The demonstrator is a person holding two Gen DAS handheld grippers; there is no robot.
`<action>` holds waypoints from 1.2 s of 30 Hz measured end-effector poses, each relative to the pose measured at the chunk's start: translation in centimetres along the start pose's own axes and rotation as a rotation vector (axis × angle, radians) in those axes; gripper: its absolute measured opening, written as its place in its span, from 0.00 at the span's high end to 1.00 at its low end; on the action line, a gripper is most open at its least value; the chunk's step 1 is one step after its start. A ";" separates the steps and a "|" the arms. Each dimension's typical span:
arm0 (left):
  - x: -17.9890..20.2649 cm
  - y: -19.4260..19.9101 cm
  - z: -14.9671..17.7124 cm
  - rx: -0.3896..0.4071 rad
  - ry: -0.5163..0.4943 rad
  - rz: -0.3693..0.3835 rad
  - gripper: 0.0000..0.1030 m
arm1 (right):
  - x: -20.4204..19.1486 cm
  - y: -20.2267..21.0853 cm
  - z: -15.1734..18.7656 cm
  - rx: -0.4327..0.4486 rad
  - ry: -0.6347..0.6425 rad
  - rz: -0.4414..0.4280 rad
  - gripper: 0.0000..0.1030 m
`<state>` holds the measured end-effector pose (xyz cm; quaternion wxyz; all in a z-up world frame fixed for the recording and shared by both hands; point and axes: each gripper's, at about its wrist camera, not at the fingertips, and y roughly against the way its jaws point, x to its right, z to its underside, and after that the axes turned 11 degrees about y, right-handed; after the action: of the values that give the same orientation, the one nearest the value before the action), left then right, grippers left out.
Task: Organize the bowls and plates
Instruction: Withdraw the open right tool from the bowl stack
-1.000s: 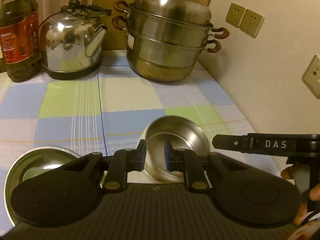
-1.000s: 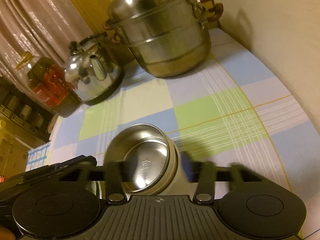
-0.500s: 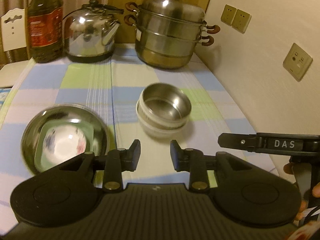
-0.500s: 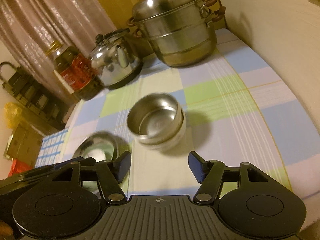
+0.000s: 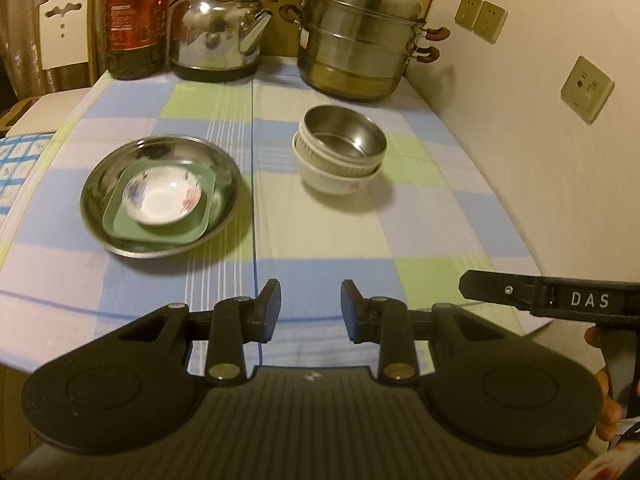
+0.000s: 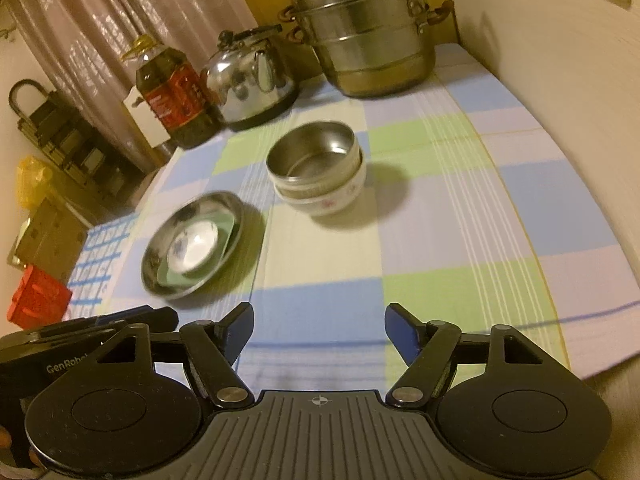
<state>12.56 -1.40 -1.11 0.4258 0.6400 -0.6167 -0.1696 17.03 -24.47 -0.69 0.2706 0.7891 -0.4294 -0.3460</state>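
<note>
A steel bowl (image 5: 344, 136) (image 6: 312, 152) is nested on top of a stack of white bowls (image 5: 336, 180) (image 6: 332, 200) at the middle of the checked tablecloth. To its left a wide steel plate (image 5: 104, 188) (image 6: 236, 208) carries a green square plate (image 5: 200, 228) (image 6: 230, 226) with a small flowered white dish (image 5: 162, 198) (image 6: 192, 246) on top. My left gripper (image 5: 310, 312) hangs open over the near table edge with nothing between its fingers. My right gripper (image 6: 319, 330) is also back near the edge, its jaws opening wide and empty.
At the back stand a tiered steel steamer pot (image 5: 360, 44) (image 6: 368, 32), a steel kettle (image 5: 220, 36) (image 6: 252, 76) and an oil bottle (image 5: 136, 20) (image 6: 172, 96). A wall with sockets (image 5: 586, 88) runs along the right. A chair (image 5: 64, 32) stands behind the table's left side.
Both grippers let go of the steel bowl's rim and pulled back toward the near table edge. The bowl stays on the white stack. The right jaws spread wider.
</note>
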 end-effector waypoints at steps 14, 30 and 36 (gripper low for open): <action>-0.5 2.7 3.4 0.014 0.016 -0.046 0.72 | -1.1 1.8 3.8 -0.024 0.046 0.002 0.29; -0.6 3.9 4.7 0.021 0.025 -0.074 0.72 | -1.5 2.7 4.8 -0.023 0.069 -0.006 0.29; -0.8 3.6 4.4 0.013 0.026 -0.079 0.72 | -1.6 2.4 4.6 -0.029 0.072 -0.009 0.29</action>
<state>6.83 -1.74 -1.23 0.4225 0.6690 -0.5863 -0.1738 11.60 -24.81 -1.29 0.2955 0.7990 -0.4108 -0.3249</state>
